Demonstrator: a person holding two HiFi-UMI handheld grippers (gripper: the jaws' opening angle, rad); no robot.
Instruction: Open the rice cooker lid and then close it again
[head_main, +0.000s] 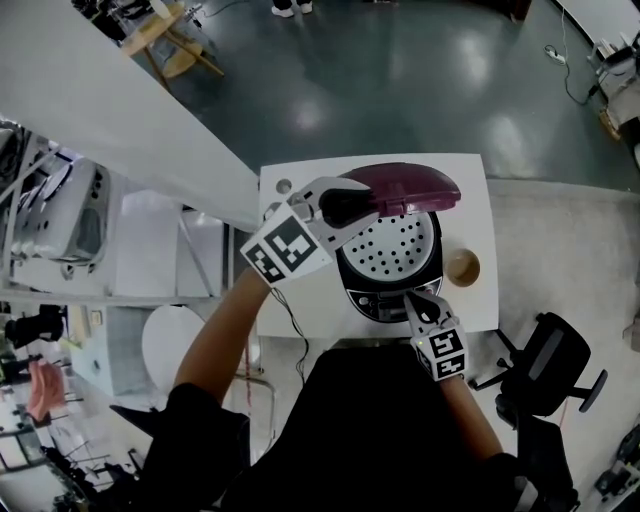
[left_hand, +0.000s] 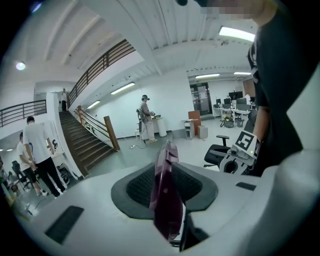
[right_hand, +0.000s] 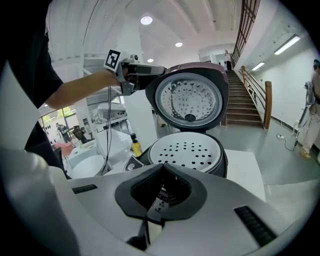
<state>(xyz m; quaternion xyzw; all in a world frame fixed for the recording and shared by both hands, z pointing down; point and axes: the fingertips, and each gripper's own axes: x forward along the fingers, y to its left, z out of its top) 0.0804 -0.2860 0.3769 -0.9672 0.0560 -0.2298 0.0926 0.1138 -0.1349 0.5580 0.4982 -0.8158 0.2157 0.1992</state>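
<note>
The rice cooker (head_main: 362, 292) stands on a white table (head_main: 468, 185) with its maroon lid (head_main: 410, 188) raised upright. The white perforated inner plate (head_main: 392, 245) lies exposed. My left gripper (head_main: 345, 205) is at the lid's left edge, shut on it. In the left gripper view the lid (left_hand: 167, 200) runs edge-on between the pads of my left gripper (left_hand: 169, 176). My right gripper (head_main: 412, 300) is shut and empty at the cooker's front, over the control panel. The right gripper view shows the right gripper (right_hand: 161, 192), the lid's round inner face (right_hand: 187, 102) and the perforated plate (right_hand: 185, 150).
A round brown cup (head_main: 462, 267) sits on the table right of the cooker. A yellow bottle (right_hand: 136, 145) stands left of the cooker. A black cable (head_main: 292, 322) hangs off the table's left front. An office chair (head_main: 550, 365) stands at the right.
</note>
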